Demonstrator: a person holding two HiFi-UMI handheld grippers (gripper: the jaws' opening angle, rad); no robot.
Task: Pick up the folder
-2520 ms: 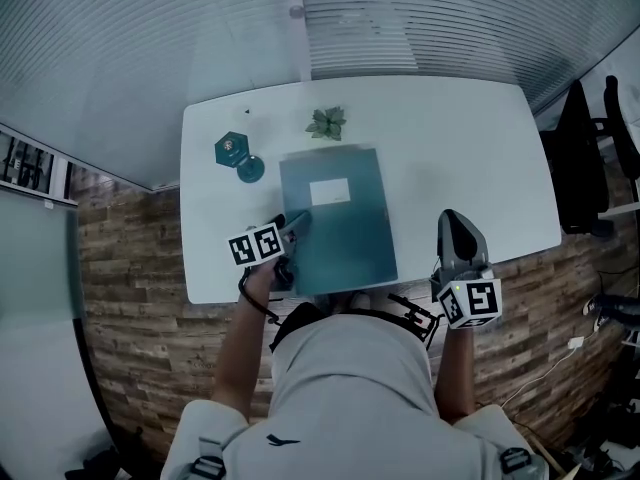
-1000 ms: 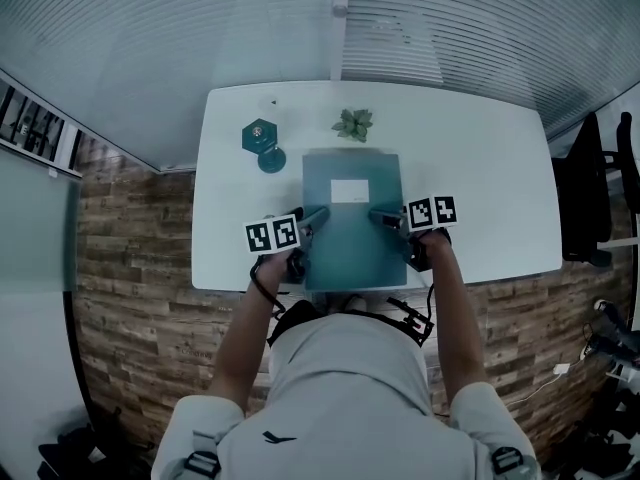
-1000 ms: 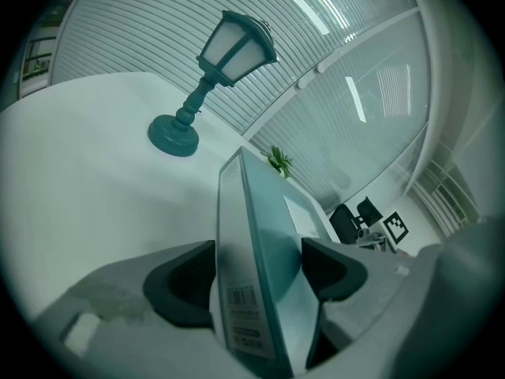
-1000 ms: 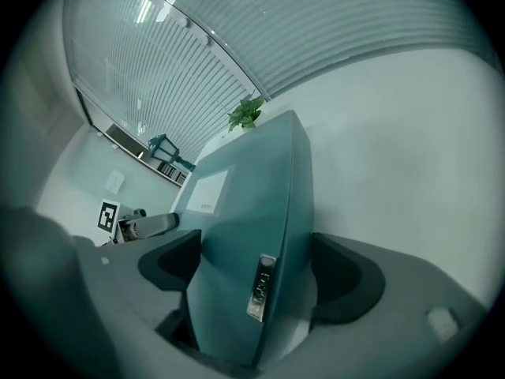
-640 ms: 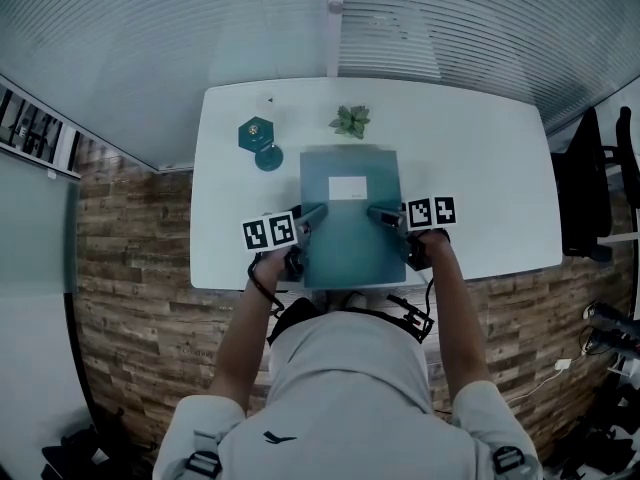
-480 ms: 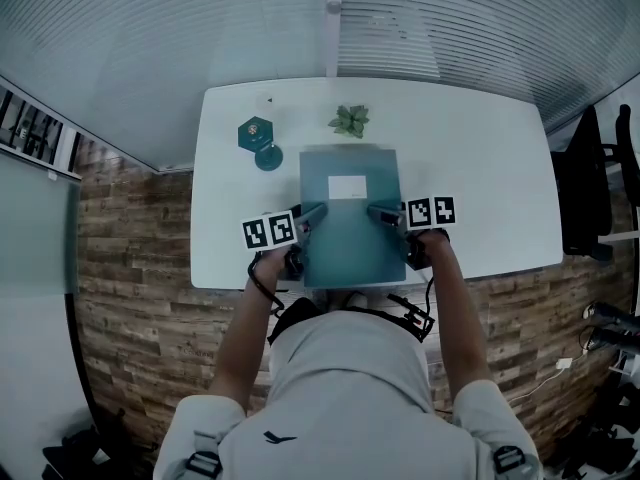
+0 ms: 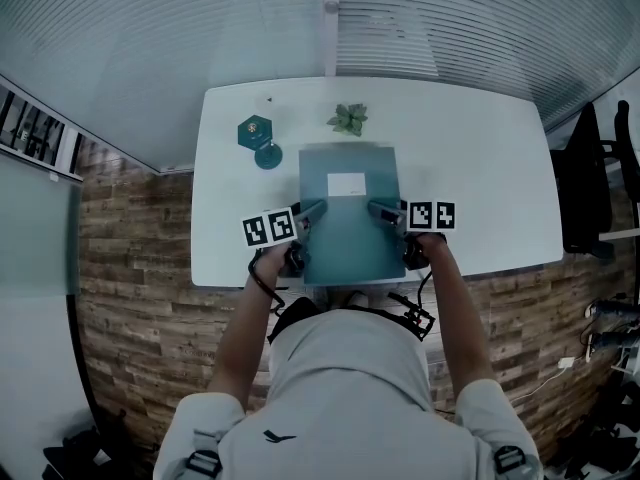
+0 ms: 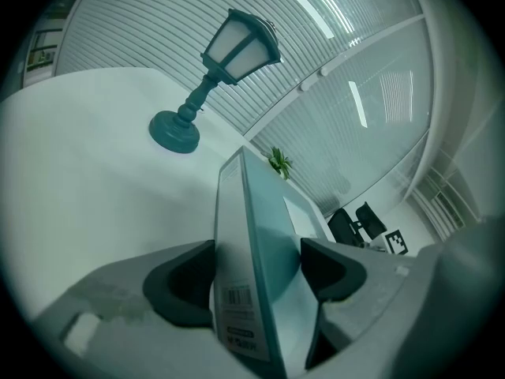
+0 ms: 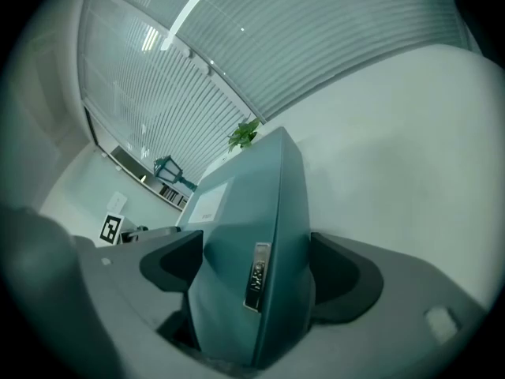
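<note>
1. On the white table (image 7: 480, 168), straight ahead of the person: folder (image 7: 350, 233), long axis pointing away from the body, near short end at the table's near edge.
2. Flanked about mid-length on both sides: left gripper (image 7: 316, 209) at the left long edge, right gripper (image 7: 380, 209) at the right long edge, tips aimed inward across the cover.
3. Left: clamped on the folder's barcode-labelled edge, one pad on each face.
4. Right: set wide around the thick rounded spine, pads against both sides; jaws have just been closing a little onto it.
5. Equal reach, neither hand nearer; both tilted down and inward, forearms roughly mirrored, wrists by the near table edge.
6. Looks flat from above; cannot tell whether resting or barely off the surface.
7. Next, probably: raise both sides together and level, or risk a twist or slip at the wide right grip.
8. Lamp (image 7: 258, 140) off the far-left corner, plant (image 7: 347, 119) just past the far end; both apart from the folder.
</note>
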